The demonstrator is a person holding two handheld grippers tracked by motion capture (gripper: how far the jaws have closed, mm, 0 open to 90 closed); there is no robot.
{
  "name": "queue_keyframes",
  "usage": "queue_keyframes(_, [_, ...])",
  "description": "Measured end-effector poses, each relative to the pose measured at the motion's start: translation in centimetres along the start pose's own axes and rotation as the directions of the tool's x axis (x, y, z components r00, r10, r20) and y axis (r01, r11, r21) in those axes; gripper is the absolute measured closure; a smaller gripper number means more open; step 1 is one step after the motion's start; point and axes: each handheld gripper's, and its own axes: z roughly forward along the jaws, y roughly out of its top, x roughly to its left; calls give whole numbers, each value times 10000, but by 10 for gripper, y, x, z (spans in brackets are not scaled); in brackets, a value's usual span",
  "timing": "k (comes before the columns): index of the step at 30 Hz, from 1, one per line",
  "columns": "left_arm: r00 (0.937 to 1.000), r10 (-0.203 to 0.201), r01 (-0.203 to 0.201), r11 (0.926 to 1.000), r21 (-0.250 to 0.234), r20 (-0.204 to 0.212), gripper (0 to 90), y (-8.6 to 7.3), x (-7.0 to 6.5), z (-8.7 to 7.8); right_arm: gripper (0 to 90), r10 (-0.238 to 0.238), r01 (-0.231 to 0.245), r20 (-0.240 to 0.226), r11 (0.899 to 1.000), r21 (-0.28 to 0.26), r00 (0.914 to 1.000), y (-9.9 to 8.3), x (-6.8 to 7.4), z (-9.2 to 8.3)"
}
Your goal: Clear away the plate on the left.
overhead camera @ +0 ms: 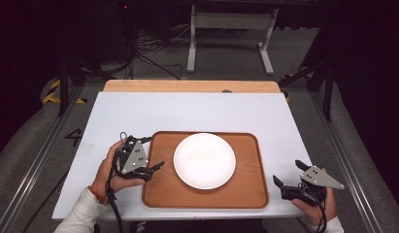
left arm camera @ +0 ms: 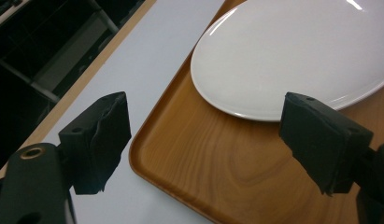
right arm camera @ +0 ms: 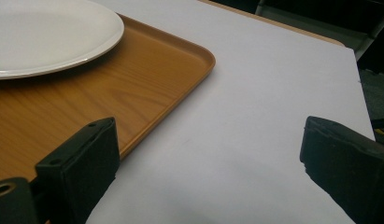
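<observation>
**Both hand-held grippers wide open at the tray's two ends**

My left hand-held gripper sits at the left edge of the wooden tray, its jaws spread wide and holding nothing. In the left gripper view one jaw hangs over the white counter just outside the tray's rim, the other over the tray's wood close to the edge of the white plate. The tray's rounded corner lies between them.

My right hand-held gripper is at the counter's near right corner, just beside the tray's right end, also wide open and empty. In the right gripper view one jaw is over the tray's edge and the other over bare counter.

The plate rests flat in the middle of the tray, apart from both grippers, and the tray lies near the front edge of the counter.
</observation>
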Motion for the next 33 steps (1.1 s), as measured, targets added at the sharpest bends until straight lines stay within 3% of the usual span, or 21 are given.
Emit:
queue_keyframes(9, [9988,-397,400,9992,100,-273,174,-12,10,-6,54,-28,28,-6,10000,13,10000,0,0,0])
queue_keyframes(22, [9909,-1152,1181,9922,388,-702,172,-42,26,-22,53,-12,12,3,10000,56,10000,0,0,2])
queue_keyframes(26, [9853,-1553,1581,9868,361,-714,171,-53,31,-27,50,26,-26,-8,10000,65,10000,-1,0,2])
queue_keyframes(33, [9800,-1854,1902,9794,671,-718,168,-70,38,-34,54,-34,34,62,10000,60,10000,-1,0,3])
